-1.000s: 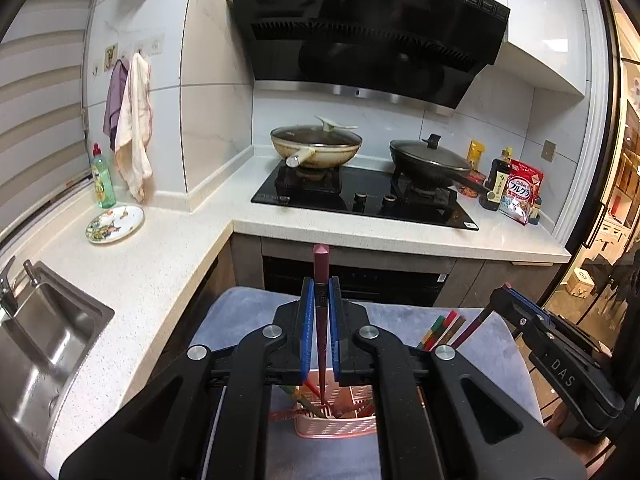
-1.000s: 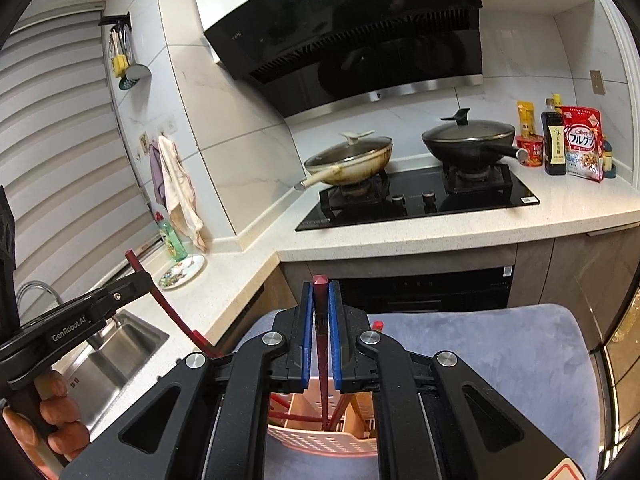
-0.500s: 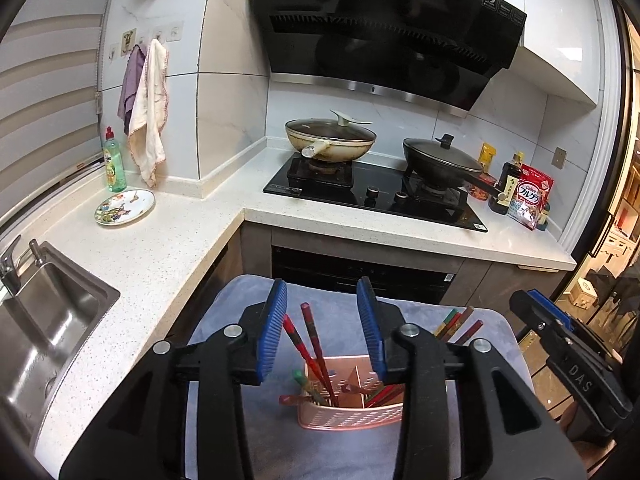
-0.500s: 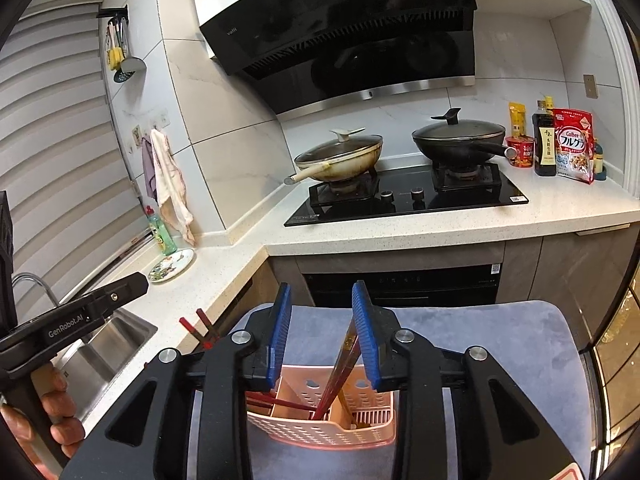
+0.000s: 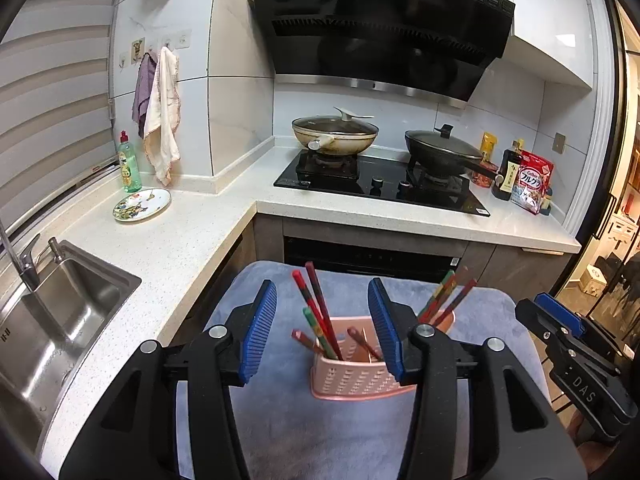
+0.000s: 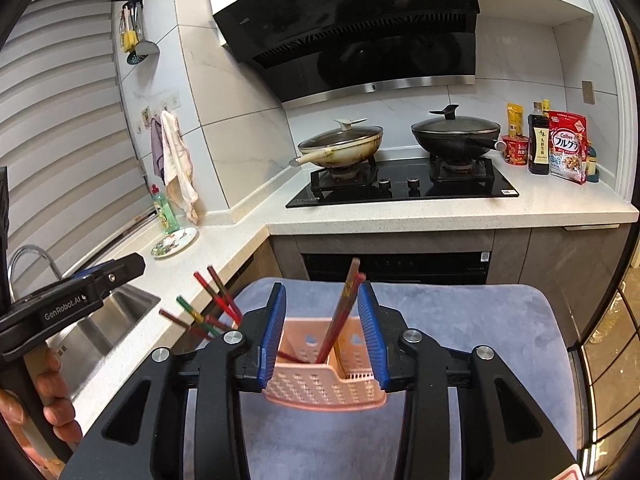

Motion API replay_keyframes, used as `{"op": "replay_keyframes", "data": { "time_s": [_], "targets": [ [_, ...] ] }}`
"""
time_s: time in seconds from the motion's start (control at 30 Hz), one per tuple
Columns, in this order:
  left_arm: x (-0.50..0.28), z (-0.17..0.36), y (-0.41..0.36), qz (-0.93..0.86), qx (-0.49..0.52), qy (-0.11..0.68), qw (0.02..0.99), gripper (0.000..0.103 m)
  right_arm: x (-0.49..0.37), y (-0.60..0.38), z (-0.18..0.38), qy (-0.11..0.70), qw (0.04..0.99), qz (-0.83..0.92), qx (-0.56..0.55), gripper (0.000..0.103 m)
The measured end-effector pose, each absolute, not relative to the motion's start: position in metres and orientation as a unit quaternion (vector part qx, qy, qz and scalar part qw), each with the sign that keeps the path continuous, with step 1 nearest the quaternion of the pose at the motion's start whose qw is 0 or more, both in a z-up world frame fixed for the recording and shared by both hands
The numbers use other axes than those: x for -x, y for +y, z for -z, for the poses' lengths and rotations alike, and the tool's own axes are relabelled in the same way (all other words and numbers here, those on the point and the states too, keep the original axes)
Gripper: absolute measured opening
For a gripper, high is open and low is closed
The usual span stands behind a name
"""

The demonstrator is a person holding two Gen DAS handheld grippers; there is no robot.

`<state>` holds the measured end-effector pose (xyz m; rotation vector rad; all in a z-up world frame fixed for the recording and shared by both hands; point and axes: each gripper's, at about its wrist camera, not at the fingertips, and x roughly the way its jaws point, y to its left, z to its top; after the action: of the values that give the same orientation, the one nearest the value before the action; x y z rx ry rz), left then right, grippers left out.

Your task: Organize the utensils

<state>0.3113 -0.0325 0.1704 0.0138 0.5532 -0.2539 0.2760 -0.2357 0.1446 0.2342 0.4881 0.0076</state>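
A pink perforated utensil basket [image 5: 352,376] stands on a blue-grey padded surface [image 5: 304,432]. Several red and multicoloured chopsticks [image 5: 316,308] lean in its left compartment, and more chopsticks [image 5: 448,296] lean at its right end. My left gripper [image 5: 322,328] is open and empty, just above and in front of the basket. In the right wrist view the basket [image 6: 324,380] sits between my open, empty right gripper [image 6: 322,332], with chopsticks [image 6: 340,316] standing in the middle compartment and others [image 6: 208,308] leaning out left.
A white countertop [image 5: 172,248] wraps the corner, with a steel sink [image 5: 52,320] at left, a patterned plate [image 5: 142,204] and a green soap bottle [image 5: 129,164]. A black hob [image 5: 380,188] carries two lidded pans. Bottles and a cereal bag [image 5: 532,184] stand far right.
Both grippers were shut on a chopstick a second ago. Both opened, the chopsticks dropped into the basket, and both grippers have drawn back and up slightly.
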Motion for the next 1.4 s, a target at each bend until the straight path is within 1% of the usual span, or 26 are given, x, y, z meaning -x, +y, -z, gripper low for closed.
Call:
{"op": "replay_keyframes", "data": {
  "time_s": [0.13, 0.3, 0.37, 0.43, 0.47, 0.53, 0.6, 0.7, 0.77, 0.83, 0.9, 0.93, 1.03, 1.13, 1.17, 1.3, 1.33, 1.4],
  "targets": [
    [-0.295, -0.160, -0.030, 0.118, -0.017, 0.280, 0.953, 0.046, -0.259, -0.231, -0.134, 0.252, 0.962, -0.001, -0.108, 0.039],
    [-0.274, -0.148, -0.028, 0.114, -0.024, 0.287, 0.951, 0.054, -0.236, -0.223, -0.122, 0.263, 0.960, 0.006, -0.094, 0.041],
    [-0.266, -0.143, -0.028, 0.113, -0.027, 0.289, 0.950, 0.054, -0.227, -0.220, -0.117, 0.267, 0.960, 0.007, -0.086, 0.045],
    [-0.259, -0.139, -0.028, 0.111, -0.030, 0.293, 0.949, 0.058, -0.218, -0.216, -0.113, 0.268, 0.960, 0.007, -0.081, 0.049],
    [-0.255, -0.136, -0.027, 0.109, -0.030, 0.294, 0.949, 0.062, -0.214, -0.213, -0.112, 0.268, 0.960, 0.008, -0.076, 0.050],
    [-0.248, -0.132, -0.026, 0.106, -0.031, 0.295, 0.949, 0.066, -0.208, -0.209, -0.110, 0.270, 0.960, 0.009, -0.067, 0.052],
    [-0.241, -0.127, -0.026, 0.102, -0.036, 0.295, 0.949, 0.067, -0.201, -0.204, -0.106, 0.273, 0.960, 0.010, -0.058, 0.056],
    [-0.233, -0.121, -0.028, 0.101, -0.039, 0.302, 0.947, 0.068, -0.194, -0.200, -0.103, 0.278, 0.959, 0.012, -0.054, 0.057],
    [-0.228, -0.116, -0.027, 0.099, -0.039, 0.308, 0.945, 0.072, -0.190, -0.199, -0.100, 0.283, 0.957, 0.012, -0.057, 0.061],
    [-0.225, -0.113, -0.026, 0.095, -0.042, 0.309, 0.945, 0.078, -0.188, -0.200, -0.098, 0.287, 0.956, 0.009, -0.063, 0.062],
    [-0.220, -0.110, -0.027, 0.091, -0.045, 0.308, 0.946, 0.080, -0.184, -0.198, -0.094, 0.292, 0.954, 0.010, -0.061, 0.063],
    [-0.218, -0.109, -0.027, 0.091, -0.045, 0.309, 0.946, 0.080, -0.183, -0.198, -0.093, 0.296, 0.953, 0.010, -0.059, 0.064],
    [-0.214, -0.104, -0.027, 0.092, -0.047, 0.314, 0.944, 0.081, -0.181, -0.197, -0.090, 0.302, 0.951, 0.011, -0.062, 0.071],
    [-0.210, -0.100, -0.028, 0.089, -0.053, 0.316, 0.943, 0.085, -0.178, -0.197, -0.088, 0.303, 0.951, 0.015, -0.065, 0.073],
    [-0.208, -0.099, -0.028, 0.089, -0.053, 0.316, 0.943, 0.085, -0.178, -0.198, -0.087, 0.304, 0.950, 0.014, -0.065, 0.076],
    [-0.203, -0.096, -0.031, 0.089, -0.056, 0.319, 0.942, 0.088, -0.176, -0.200, -0.081, 0.313, 0.947, 0.013, -0.071, 0.080],
    [-0.202, -0.095, -0.031, 0.088, -0.057, 0.320, 0.942, 0.089, -0.175, -0.201, -0.080, 0.314, 0.946, 0.014, -0.074, 0.084],
    [-0.201, -0.093, -0.032, 0.088, -0.059, 0.322, 0.941, 0.090, -0.172, -0.202, -0.080, 0.313, 0.947, 0.015, -0.075, 0.084]
  ]
}}
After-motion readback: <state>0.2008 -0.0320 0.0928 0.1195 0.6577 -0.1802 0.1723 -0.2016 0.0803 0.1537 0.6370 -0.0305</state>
